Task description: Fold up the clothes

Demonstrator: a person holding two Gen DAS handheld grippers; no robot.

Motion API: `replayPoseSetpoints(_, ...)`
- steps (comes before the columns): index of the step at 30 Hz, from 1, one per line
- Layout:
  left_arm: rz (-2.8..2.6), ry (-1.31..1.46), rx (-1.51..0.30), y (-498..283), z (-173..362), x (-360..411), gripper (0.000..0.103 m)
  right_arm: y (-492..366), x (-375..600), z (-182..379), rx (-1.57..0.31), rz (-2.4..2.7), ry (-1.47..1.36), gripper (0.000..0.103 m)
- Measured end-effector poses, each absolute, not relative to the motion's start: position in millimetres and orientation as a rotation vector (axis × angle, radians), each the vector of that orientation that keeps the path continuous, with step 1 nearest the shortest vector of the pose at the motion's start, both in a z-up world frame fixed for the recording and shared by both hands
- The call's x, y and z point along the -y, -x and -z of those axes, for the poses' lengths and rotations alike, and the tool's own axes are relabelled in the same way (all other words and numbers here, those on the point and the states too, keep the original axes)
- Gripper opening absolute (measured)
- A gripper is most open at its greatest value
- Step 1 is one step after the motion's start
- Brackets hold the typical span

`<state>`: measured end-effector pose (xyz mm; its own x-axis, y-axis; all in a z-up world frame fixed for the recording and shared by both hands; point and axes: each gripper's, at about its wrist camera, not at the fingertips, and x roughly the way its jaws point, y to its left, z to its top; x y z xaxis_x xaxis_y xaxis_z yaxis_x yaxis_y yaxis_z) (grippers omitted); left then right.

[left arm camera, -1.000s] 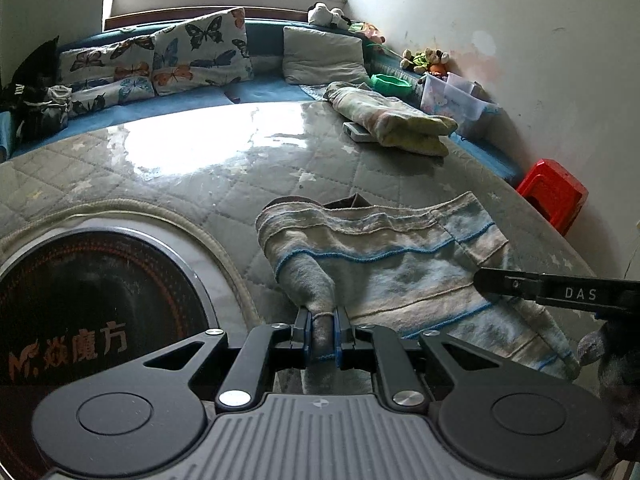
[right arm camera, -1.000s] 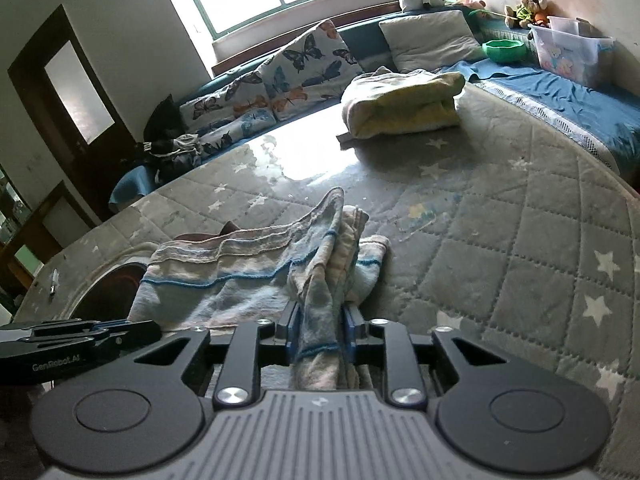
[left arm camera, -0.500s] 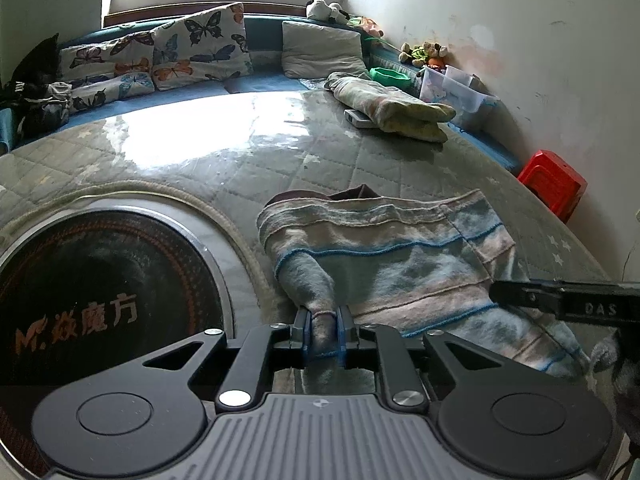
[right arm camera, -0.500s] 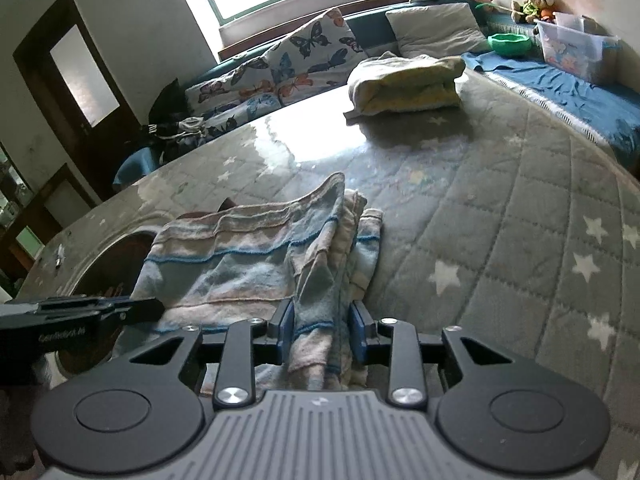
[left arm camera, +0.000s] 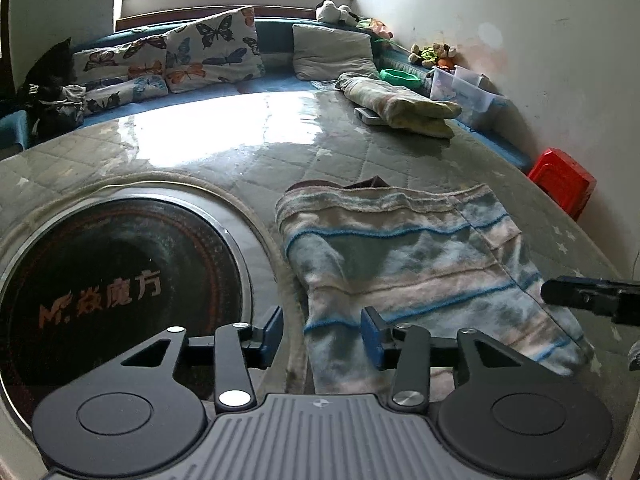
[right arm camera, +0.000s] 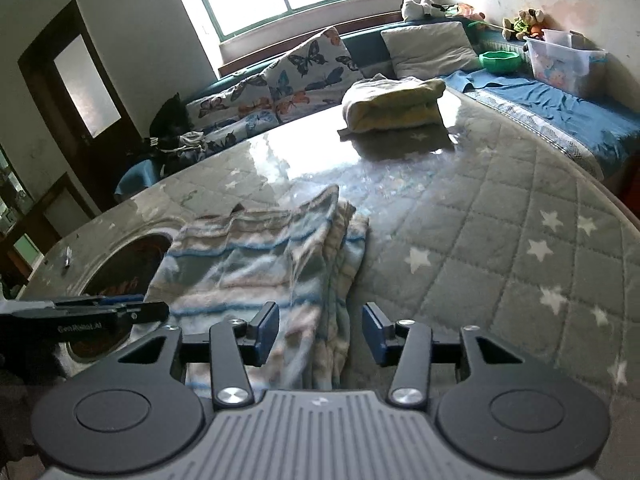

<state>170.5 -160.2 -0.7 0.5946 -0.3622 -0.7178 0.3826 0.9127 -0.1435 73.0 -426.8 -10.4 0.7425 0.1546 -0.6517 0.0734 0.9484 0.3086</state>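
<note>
Left wrist view shows the striped cloth (left arm camera: 400, 264) lying folded flat on the tabletop (left arm camera: 400, 160). Both grippers, left (left arm camera: 322, 330) and right (right arm camera: 320, 330), have jaws spread, holding nothing. More folds may remain.

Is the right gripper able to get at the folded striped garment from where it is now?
Probably yes: the right gripper is open, and the striped garment lies flat right under its fingers with nothing between.
</note>
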Motion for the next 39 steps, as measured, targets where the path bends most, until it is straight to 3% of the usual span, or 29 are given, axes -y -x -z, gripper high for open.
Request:
replayPoseSetpoints(18, 0.423, -0.098, -0.795, -136.1, 7.6, 159.7, 0.061, -26.1, 422.4, 16.3, -0.712, 0.033, -0.251, 0.053)
replayPoseSetpoints(39, 0.399, -0.065, -0.814, -130.0, 15.6, 147.6, 0.073, -57.6, 408.3, 5.1, -0.722, -0.021, -0.148, 0.060)
